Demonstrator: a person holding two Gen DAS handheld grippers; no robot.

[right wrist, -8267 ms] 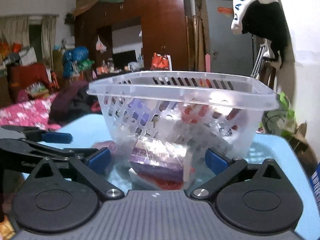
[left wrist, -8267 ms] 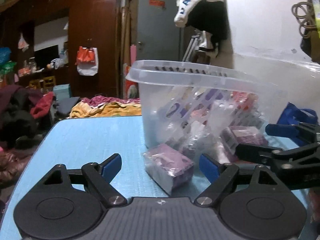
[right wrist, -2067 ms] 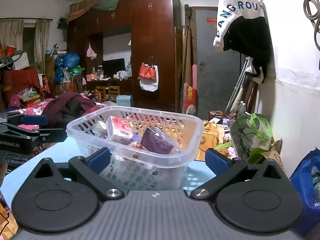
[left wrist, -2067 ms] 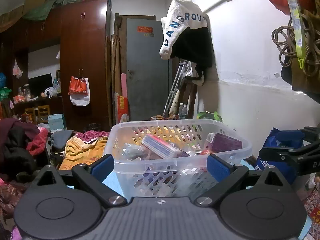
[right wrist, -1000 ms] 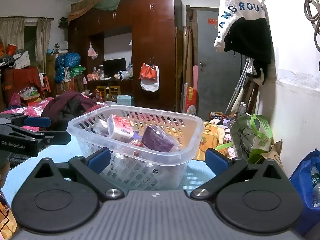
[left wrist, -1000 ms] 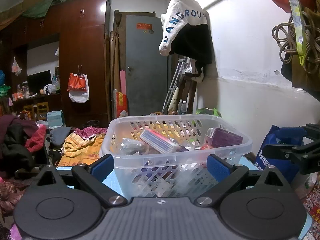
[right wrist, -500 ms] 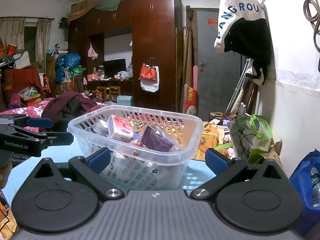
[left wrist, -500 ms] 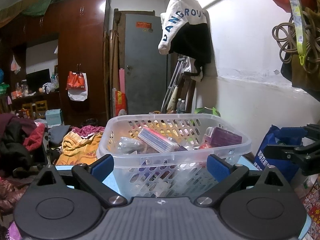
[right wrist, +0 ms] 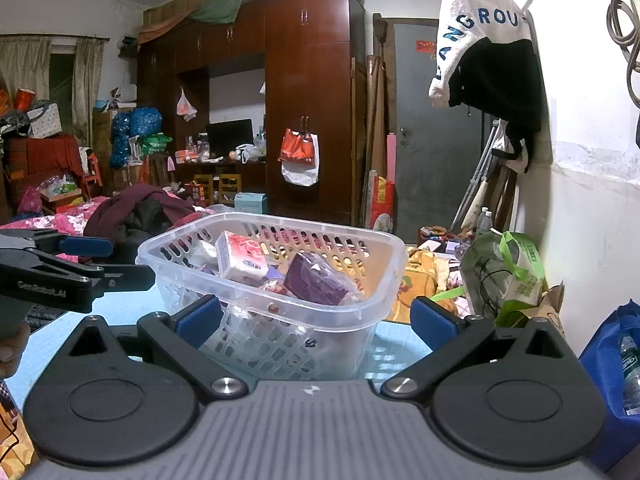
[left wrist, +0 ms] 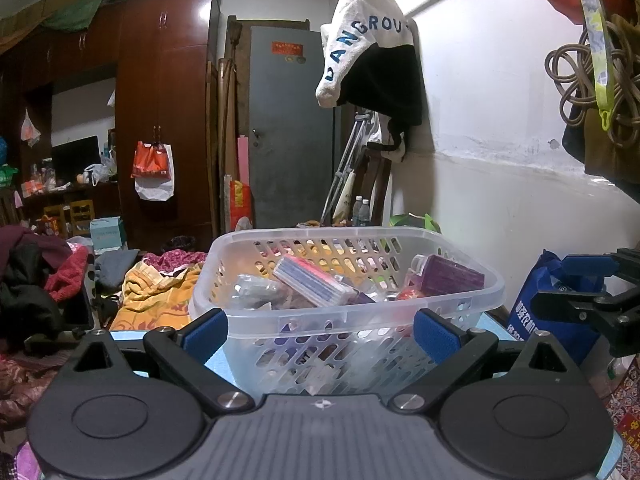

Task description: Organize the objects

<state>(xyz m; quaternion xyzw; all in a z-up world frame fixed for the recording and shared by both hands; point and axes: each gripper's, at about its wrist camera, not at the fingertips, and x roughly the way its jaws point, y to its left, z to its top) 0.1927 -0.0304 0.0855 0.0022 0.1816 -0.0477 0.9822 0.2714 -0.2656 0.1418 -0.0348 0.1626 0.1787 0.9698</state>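
Basket (left wrist: 384, 314) of packets (right wrist: 316, 278) sits on blue table (right wrist: 132, 306), left gripper (left wrist: 320, 334) and right gripper (right wrist: 316, 320) both spread, empty, flanking it

Clear slotted basket (left wrist: 344, 312), purple packet (right wrist: 316, 280)

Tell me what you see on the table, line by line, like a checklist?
Surface: light blue table, basket standing on it.
Job's things: clear plastic basket holding a purple packet, a pink tissue pack and a striped pack.
Clutter: nothing seen on the table beside the basket.
Grippers: left gripper and right gripper both open, empty, apart from the basket.
Cables: coiled cord hanging on the wall.
Surroundings: brown wardrobe, grey door, hanging sweater, clothes pile.
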